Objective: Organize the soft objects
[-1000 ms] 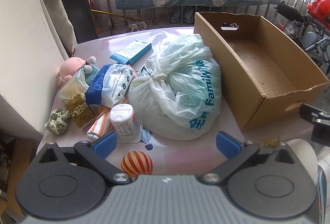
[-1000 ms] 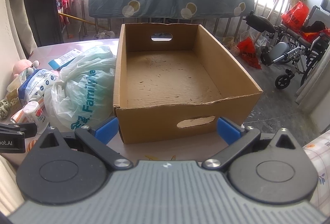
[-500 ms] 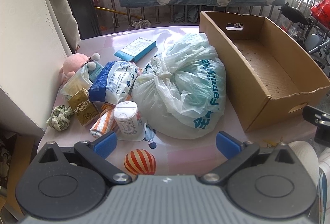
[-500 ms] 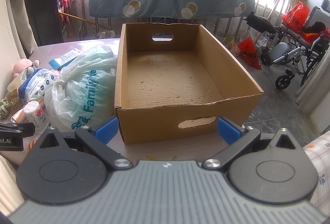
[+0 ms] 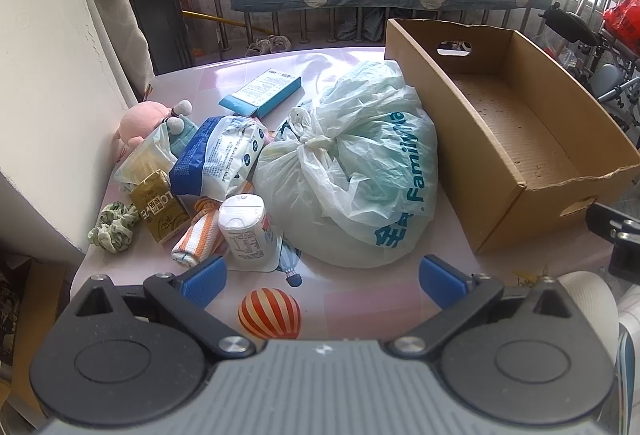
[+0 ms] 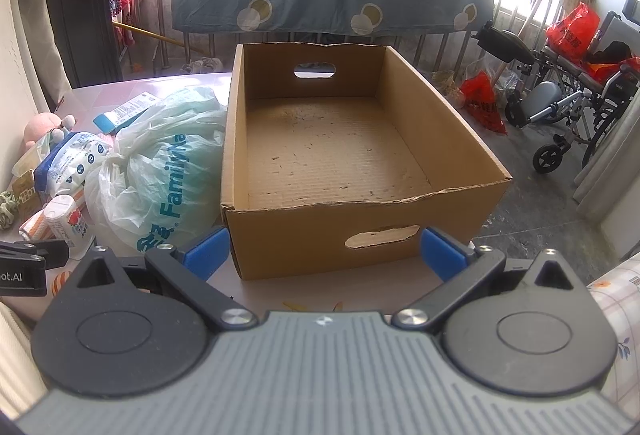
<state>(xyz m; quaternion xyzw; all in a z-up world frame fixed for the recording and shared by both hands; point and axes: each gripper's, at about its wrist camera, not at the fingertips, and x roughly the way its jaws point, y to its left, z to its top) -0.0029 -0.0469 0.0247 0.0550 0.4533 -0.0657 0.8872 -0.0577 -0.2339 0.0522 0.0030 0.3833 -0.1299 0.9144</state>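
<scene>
Both tools spread wide and empty, left tool [image 5: 322,277] nearer the knotted white plastic bag [image 5: 348,179] lying just ahead mid-worktop, touching the empty brown cardboard box [image 6: 340,155] along the right edge.

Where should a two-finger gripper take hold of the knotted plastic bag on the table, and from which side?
Probably at the tied knot on top of the plastic bag, coming from above. The bag's body is broad and bulging, likely wider than the open left gripper, while the knot gathers the film into a narrow bunch that stands up.
</scene>
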